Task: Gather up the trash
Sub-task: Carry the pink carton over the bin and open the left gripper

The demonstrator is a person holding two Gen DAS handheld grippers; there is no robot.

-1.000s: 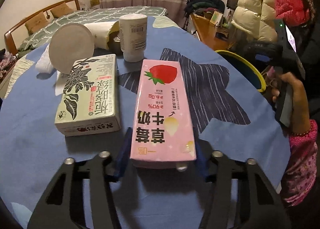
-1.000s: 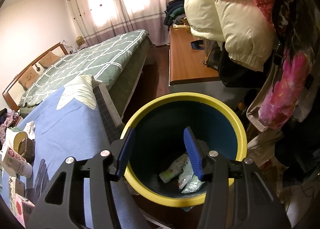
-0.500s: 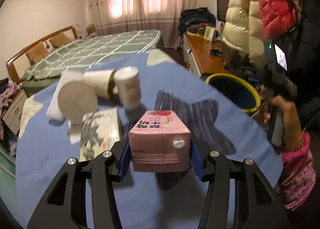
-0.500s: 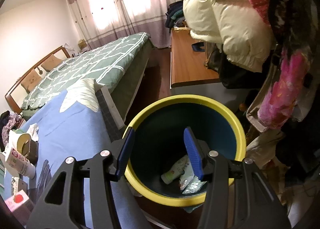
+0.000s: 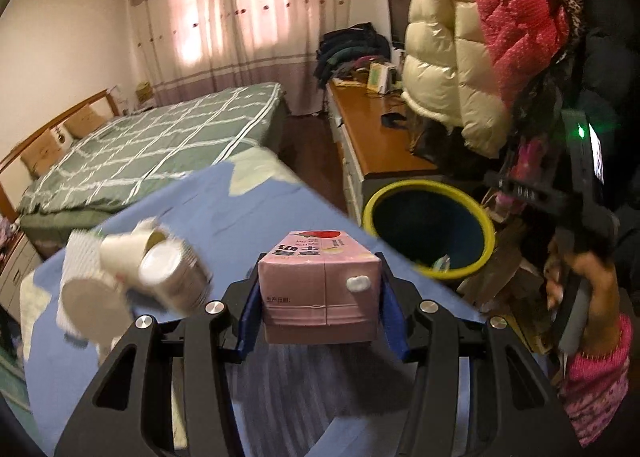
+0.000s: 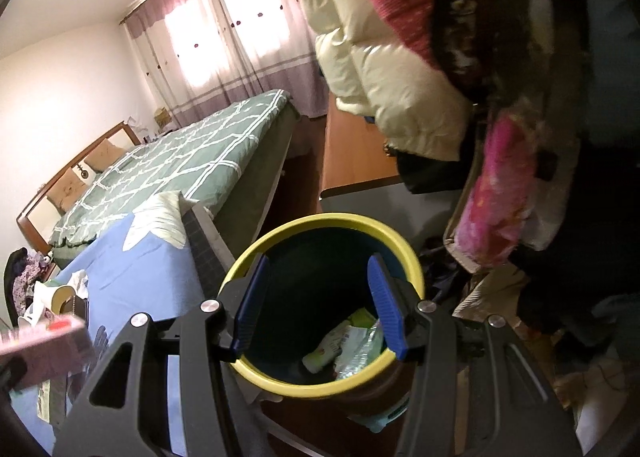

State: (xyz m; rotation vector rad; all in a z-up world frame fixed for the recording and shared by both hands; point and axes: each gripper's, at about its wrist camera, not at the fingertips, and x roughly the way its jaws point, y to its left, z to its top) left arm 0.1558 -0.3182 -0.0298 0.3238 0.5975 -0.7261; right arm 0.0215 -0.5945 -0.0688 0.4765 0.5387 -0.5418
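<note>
My left gripper [image 5: 320,309] is shut on a pink strawberry milk carton [image 5: 318,289] and holds it in the air above the blue tablecloth [image 5: 224,213]. The carton also shows blurred at the left edge of the right wrist view [image 6: 44,345]. A yellow-rimmed bin [image 5: 430,231] stands beyond the table's right edge. My right gripper [image 6: 318,303] is open and empty, hovering over that bin [image 6: 320,383], which holds several wrappers [image 6: 348,343].
Paper cups and a white canister [image 5: 168,277] lie on the table to the left of the carton. A bed [image 5: 148,153] stands behind. A wooden desk [image 5: 376,137] and hanging puffer jackets [image 5: 472,41] crowd the right side.
My left gripper closed on the carton, lifted it off the table and swung it right toward the bin. My right gripper stayed open over the bin.
</note>
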